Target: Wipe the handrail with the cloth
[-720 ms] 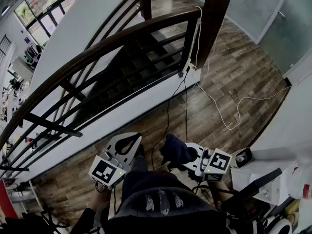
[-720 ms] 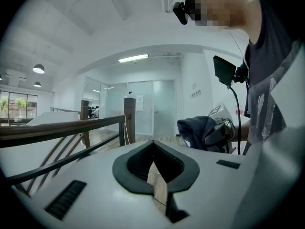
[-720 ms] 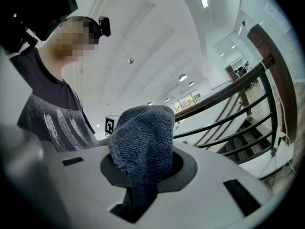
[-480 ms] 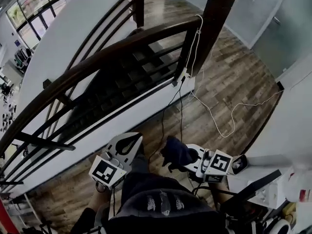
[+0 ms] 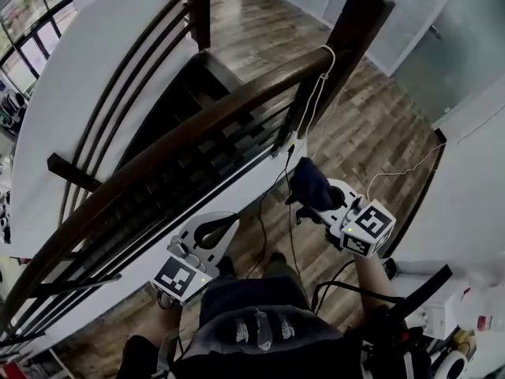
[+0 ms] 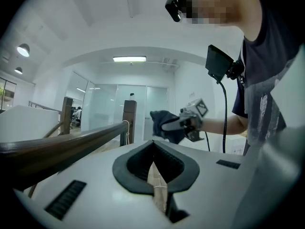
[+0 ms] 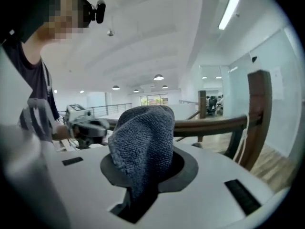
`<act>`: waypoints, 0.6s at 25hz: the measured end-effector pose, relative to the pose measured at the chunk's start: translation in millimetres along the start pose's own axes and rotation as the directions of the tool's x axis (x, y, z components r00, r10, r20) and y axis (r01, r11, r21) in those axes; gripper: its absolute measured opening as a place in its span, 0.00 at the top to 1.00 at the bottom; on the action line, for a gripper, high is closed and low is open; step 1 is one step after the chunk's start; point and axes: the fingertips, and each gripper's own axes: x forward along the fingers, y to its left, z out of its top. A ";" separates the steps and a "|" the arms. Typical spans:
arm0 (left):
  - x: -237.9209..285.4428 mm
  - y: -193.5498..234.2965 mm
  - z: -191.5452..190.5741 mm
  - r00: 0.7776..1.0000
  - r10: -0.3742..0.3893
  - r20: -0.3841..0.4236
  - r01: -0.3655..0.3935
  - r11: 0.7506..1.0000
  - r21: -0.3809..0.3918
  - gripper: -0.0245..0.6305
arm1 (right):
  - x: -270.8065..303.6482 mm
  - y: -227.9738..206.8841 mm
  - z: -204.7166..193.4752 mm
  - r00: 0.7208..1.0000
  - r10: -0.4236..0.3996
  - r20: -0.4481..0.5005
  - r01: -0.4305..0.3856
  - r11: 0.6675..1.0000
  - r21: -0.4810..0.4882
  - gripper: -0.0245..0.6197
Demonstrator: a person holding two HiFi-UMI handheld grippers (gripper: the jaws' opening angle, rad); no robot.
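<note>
Upper landing, wood floor (image 5: 371, 125), stairwell dropping away beyond the railing. The handrail (image 5: 197, 125), dark wood, curves from lower left up to a dark post (image 5: 347, 38). A white cable (image 5: 317, 93) hangs over its post end. The cloth (image 5: 308, 178), dark blue-grey and bunched, is near that end, not touching the rail. We note the right gripper (image 5: 316, 200) pinching it, jaws clamped on its lower fold. The left gripper (image 5: 217, 227) sits lower, near the rail's middle, jaws pressed together on nothing.
</note>
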 end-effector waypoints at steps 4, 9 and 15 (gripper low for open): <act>25.1 31.3 -17.8 0.995 0.055 -0.084 -0.057 0.998 -0.015 0.95 | 42.7 -171.6 55.7 0.981 -0.193 0.018 0.194 0.974 -0.120 0.86; 71.1 55.7 -45.7 0.971 0.154 -0.181 -0.170 0.982 -0.079 0.95 | 104.9 -369.0 105.0 0.965 -0.261 0.031 0.261 0.965 -0.015 0.86; 118.1 60.7 -69.2 0.932 0.242 -0.271 -0.277 0.956 -0.098 0.95 | 149.2 -487.4 72.8 0.896 -0.431 -0.104 0.413 0.897 -0.159 0.86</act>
